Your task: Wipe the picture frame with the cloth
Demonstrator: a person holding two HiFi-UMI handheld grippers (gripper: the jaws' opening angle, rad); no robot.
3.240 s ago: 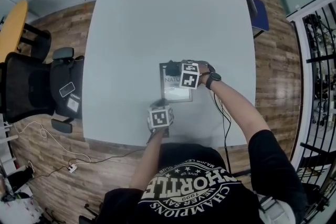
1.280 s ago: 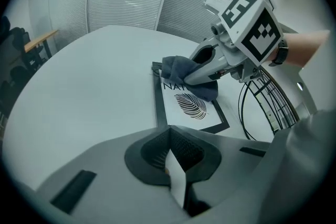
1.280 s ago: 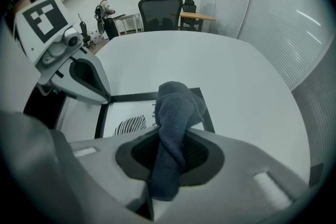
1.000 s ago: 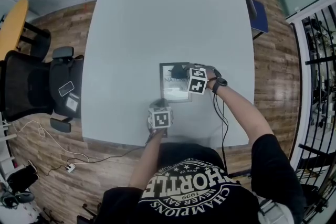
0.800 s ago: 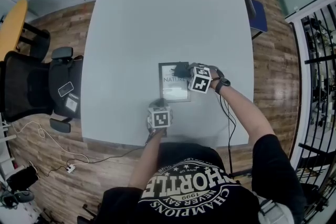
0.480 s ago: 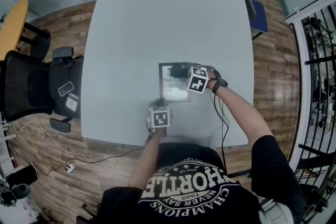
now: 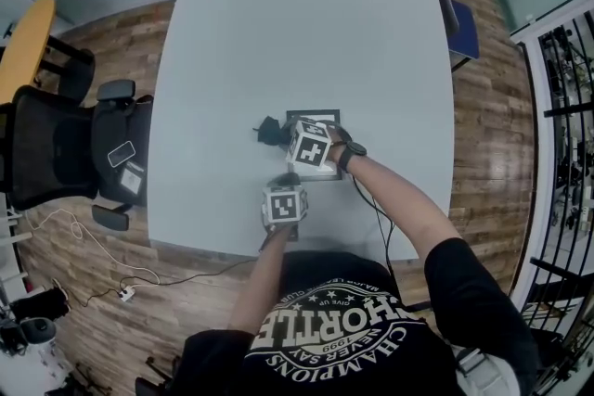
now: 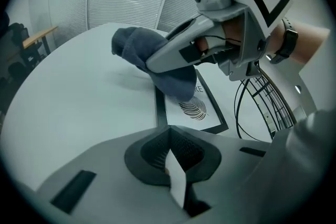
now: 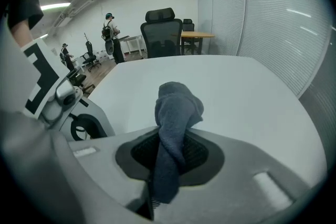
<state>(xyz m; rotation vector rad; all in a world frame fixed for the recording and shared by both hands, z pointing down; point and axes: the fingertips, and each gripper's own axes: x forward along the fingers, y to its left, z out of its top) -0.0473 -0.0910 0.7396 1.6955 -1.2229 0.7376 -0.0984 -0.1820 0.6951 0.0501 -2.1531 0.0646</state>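
R claw [image 9: 169, 162] is clamped on the cloth [image 9: 176, 107], which bunches up past the tips & hangs at the frame's [image 7: 325, 117] 9 o'clock side; can't tell if it touches the frame or the desk [image 7: 232, 42]. L claw [image 8: 169, 139] sits at the frame's 6 o'clock by its lower-L corner, jaws together w/ a thin white strip [image 8: 177, 189] pinched between; can't tell if that strip is part of the frame. Frame lies flat near the desk's 6 o'clock edge, leaf print [image 8: 195, 109] facing up.
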